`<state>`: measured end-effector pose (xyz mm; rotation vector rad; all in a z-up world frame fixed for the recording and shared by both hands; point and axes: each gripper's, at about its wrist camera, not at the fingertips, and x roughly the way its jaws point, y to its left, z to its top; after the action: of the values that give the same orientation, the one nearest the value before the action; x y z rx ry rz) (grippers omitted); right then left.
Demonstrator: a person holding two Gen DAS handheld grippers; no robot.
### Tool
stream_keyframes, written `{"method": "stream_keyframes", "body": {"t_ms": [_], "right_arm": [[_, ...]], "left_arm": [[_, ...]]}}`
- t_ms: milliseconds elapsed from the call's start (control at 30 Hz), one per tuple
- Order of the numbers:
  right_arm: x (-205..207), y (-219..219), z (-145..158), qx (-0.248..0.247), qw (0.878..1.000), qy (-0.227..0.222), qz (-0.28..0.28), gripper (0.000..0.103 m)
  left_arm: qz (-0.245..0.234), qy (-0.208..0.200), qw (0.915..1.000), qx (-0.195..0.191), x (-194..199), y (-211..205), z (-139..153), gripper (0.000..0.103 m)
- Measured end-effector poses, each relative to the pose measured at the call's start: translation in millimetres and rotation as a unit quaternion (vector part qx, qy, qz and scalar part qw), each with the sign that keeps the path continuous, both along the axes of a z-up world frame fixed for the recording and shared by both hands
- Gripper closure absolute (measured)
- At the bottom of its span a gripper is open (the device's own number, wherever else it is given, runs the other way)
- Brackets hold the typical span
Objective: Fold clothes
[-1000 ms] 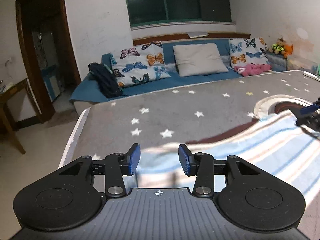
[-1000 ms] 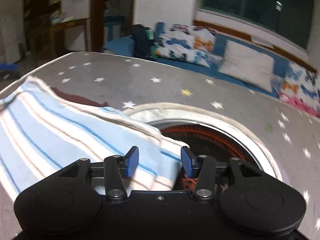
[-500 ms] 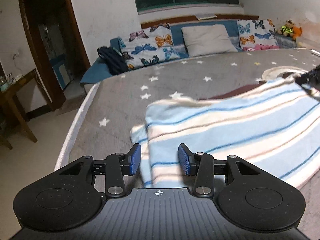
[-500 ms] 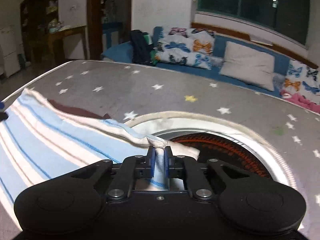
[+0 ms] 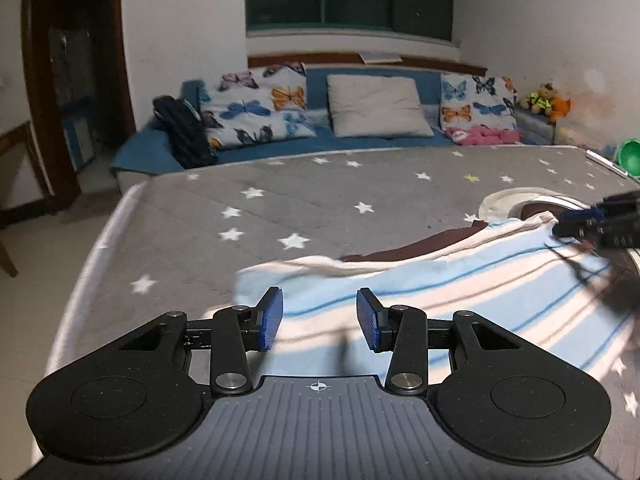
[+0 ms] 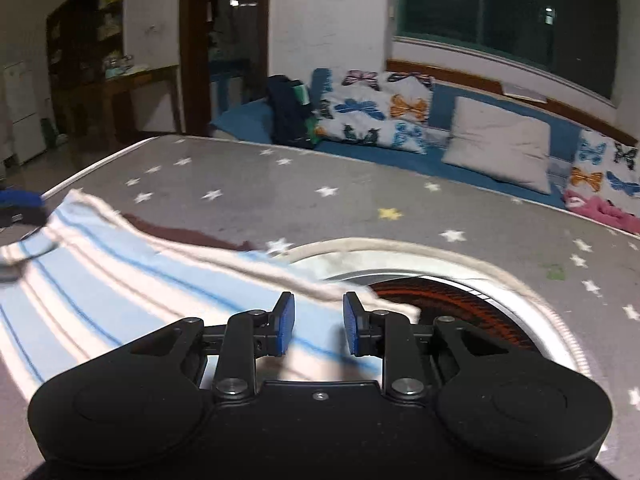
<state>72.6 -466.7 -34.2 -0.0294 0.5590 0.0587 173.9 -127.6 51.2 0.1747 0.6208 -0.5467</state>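
Butterfly pillows (image 5: 256,110), pink toy (image 5: 484,135).

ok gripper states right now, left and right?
Left gripper: open, over the striped cloth, holding nothing.
Right gripper: open, over the same cloth's corner, holding nothing.

The left wrist view is taken low and close over the grey star-patterned bed cover (image 5: 320,196), faced toward the blue sofa (image 5: 304,148) at twelve o'clock. The right wrist view is angled so the sofa (image 6: 400,160) is seen toward one o'clock. The striped cloth (image 5: 460,292) (image 6: 120,272) is shared by both views.
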Motion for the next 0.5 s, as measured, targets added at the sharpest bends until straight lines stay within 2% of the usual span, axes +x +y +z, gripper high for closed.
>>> {"method": "stream_keyframes", "body": {"t_ms": [67, 200, 233, 300, 367, 500], "right_arm": [[-4.4, -3.3, -0.8, 0.005, 1.000, 0.002, -0.006, 0.075], [-13.2, -9.8, -2.4, 0.015, 1.000, 0.006, -0.017, 0.075], [-15.4, -11.5, -2.8, 0.017, 1.000, 0.007, -0.019, 0.075], [-19.8, -14.7, -3.6, 0.022, 0.999, 0.009, -0.025, 0.071], [-24.2, -18.0, -4.5, 0.027, 0.999, 0.011, -0.030, 0.054], [-33.0, -24.6, -6.1, 0.037, 0.998, 0.015, -0.041, 0.050]], "left_arm": [[-0.001, 0.007, 1.0000, -0.006, 7.3, -6.2, -2.2, 0.062], [0.036, 0.022, 0.9990, 0.012, 38.1, -12.3, -13.8, 0.067], [0.060, 0.031, 0.9975, 0.022, 48.5, -8.8, -20.2, 0.068], [0.068, 0.037, 0.9970, 0.007, 49.2, 0.1, -19.6, 0.071], [0.073, 0.024, 0.9971, 0.003, 38.8, 8.4, -12.3, 0.068], [0.079, -0.005, 0.9968, 0.005, 13.0, 25.6, 2.3, 0.061]]}}
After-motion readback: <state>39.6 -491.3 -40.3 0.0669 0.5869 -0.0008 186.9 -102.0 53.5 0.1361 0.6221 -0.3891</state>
